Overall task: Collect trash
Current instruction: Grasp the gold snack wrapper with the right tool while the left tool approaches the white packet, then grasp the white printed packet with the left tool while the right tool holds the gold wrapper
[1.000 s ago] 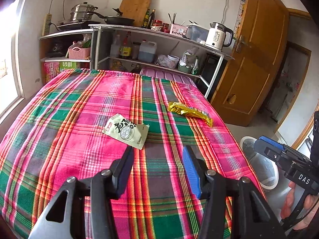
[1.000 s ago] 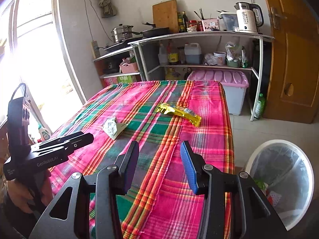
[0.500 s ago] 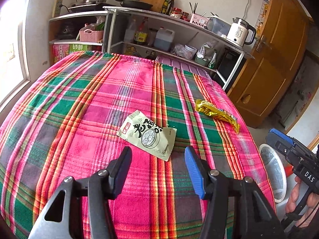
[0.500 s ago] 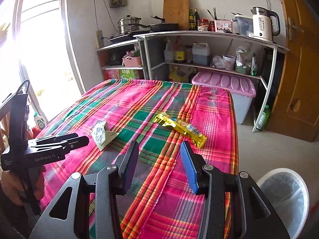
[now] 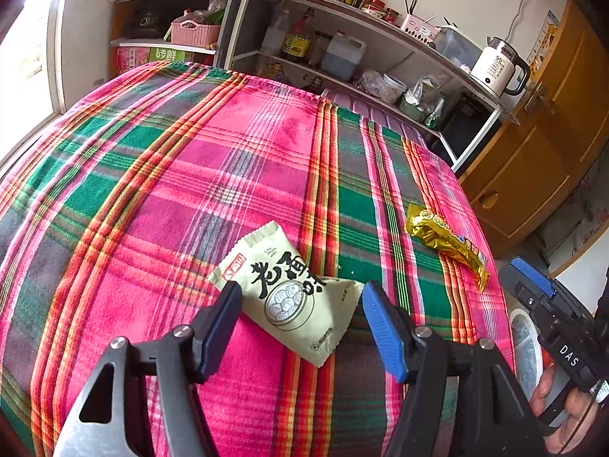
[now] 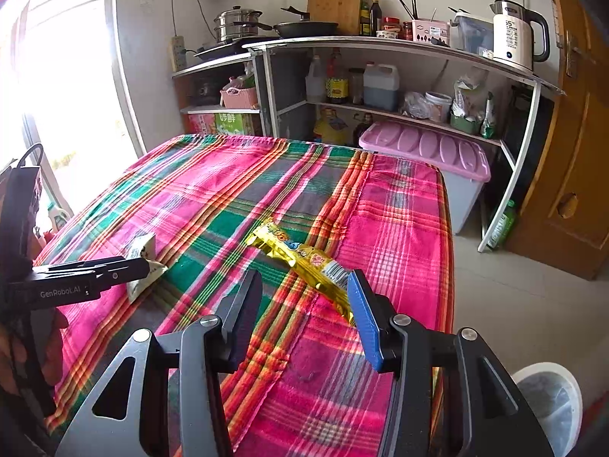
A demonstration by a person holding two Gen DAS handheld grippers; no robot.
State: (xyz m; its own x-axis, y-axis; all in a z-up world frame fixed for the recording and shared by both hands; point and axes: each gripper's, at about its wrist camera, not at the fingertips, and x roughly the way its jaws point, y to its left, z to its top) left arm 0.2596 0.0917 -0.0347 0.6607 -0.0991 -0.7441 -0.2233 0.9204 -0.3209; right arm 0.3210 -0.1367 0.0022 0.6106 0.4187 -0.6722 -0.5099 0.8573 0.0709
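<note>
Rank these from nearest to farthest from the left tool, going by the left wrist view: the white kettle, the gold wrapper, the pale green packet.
1. Pale green packet: between the open fingers of the left tool, on the tablecloth.
2. Gold wrapper: farther off to the right, near the table's right edge.
3. White kettle: far right, on the shelf top beyond the table.
</note>
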